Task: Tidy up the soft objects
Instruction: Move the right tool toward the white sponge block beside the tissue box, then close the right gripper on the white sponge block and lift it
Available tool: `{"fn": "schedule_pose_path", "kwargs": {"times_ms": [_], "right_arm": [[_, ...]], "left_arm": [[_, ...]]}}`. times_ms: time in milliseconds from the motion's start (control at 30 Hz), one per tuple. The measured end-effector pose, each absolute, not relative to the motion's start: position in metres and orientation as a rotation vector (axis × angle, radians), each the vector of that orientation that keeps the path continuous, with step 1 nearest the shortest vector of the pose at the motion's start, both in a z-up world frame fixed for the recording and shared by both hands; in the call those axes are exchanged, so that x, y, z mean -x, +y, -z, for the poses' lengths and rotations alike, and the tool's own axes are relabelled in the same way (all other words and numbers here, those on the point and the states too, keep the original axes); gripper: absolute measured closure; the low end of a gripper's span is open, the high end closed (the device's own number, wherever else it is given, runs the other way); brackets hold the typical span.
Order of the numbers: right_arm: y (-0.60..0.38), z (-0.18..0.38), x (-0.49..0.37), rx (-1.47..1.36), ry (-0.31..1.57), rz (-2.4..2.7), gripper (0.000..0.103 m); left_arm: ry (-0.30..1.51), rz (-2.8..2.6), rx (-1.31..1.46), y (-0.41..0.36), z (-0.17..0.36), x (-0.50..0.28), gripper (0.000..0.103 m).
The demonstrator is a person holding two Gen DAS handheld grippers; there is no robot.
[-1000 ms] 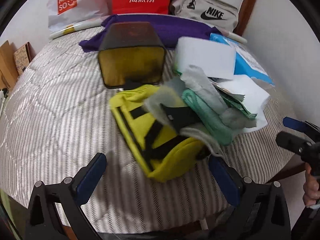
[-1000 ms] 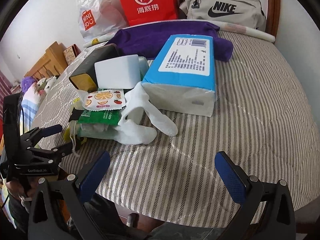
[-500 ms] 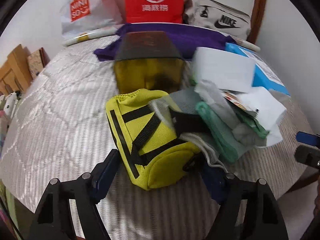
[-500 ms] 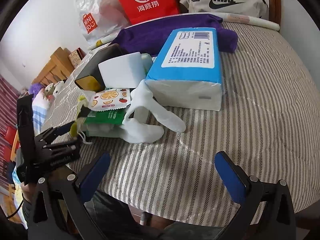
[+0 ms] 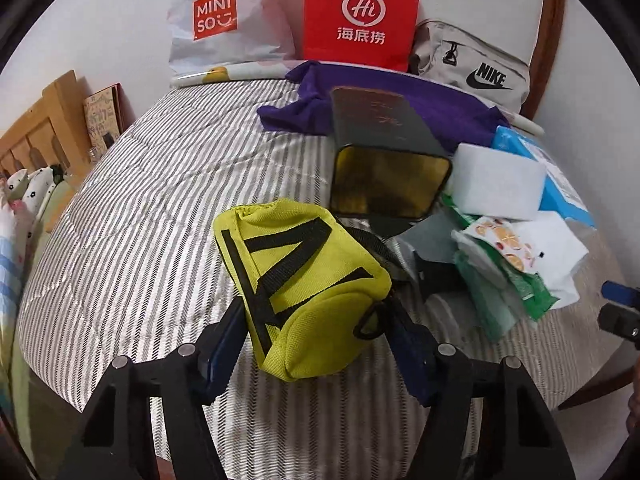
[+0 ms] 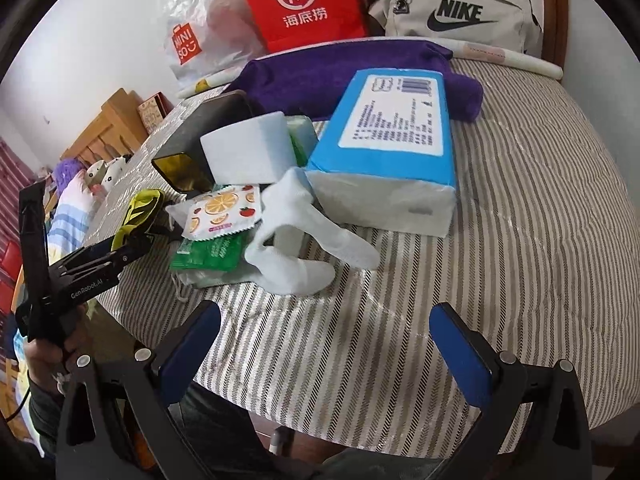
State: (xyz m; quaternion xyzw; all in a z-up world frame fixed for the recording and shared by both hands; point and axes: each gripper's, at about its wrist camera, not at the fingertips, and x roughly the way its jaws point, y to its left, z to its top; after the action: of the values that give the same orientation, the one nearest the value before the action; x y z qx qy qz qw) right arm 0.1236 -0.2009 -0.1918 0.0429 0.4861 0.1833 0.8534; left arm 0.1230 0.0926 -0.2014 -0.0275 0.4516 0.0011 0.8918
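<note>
A yellow pouch [image 5: 304,280] with black straps lies on the striped bed, between the fingers of my left gripper [image 5: 316,328]. The jaws are closing, and both blue pads press its near end. From the right wrist view the left gripper [image 6: 120,248] and pouch [image 6: 140,208] sit at the left edge of the bed. Beside the pouch is a pile: white socks [image 6: 296,248], a fruit-print sachet [image 6: 220,216], a green packet [image 6: 208,256] and grey cloths [image 5: 424,236]. My right gripper [image 6: 326,328] hangs open over the bare bedcover, nothing between its fingers.
A black and gold box [image 5: 384,176], a white foam block [image 6: 248,152] and a blue tissue pack [image 6: 384,152] stand behind the pile. A purple cloth [image 6: 340,76], red bag [image 5: 360,12], Miniso bag [image 5: 216,16] and Nike bag [image 6: 456,8] line the wall.
The left gripper's jaws have narrowed from wide apart onto the yellow pouch. The pouch has come out leftward from under the grey cloths. The right gripper has hardly moved.
</note>
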Motion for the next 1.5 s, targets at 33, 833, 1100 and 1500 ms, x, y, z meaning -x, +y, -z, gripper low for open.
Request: {"fn": "schedule_pose_path", "kwargs": {"times_ms": [33,833,1100,1500], "right_arm": [[-0.199,0.191,-0.124,-0.089,1.020,-0.388,0.000],[-0.125,0.154,-0.210,0.091,0.806,-0.493,0.019],[-0.108,0.164,-0.211,0.122,0.819,-0.568,0.044],[-0.113,0.156,-0.176,0.116,0.838,-0.689,0.059]], "left_arm": [[0.952,0.004,0.062,0.093,0.205,-0.124,0.037],[0.889,0.034,-0.023,0.090,0.222,-0.131,0.014],[0.891,0.041,-0.024,0.089,0.222,-0.133,0.012],[0.890,0.036,-0.021,0.089,0.223,-0.132,0.011]]}}
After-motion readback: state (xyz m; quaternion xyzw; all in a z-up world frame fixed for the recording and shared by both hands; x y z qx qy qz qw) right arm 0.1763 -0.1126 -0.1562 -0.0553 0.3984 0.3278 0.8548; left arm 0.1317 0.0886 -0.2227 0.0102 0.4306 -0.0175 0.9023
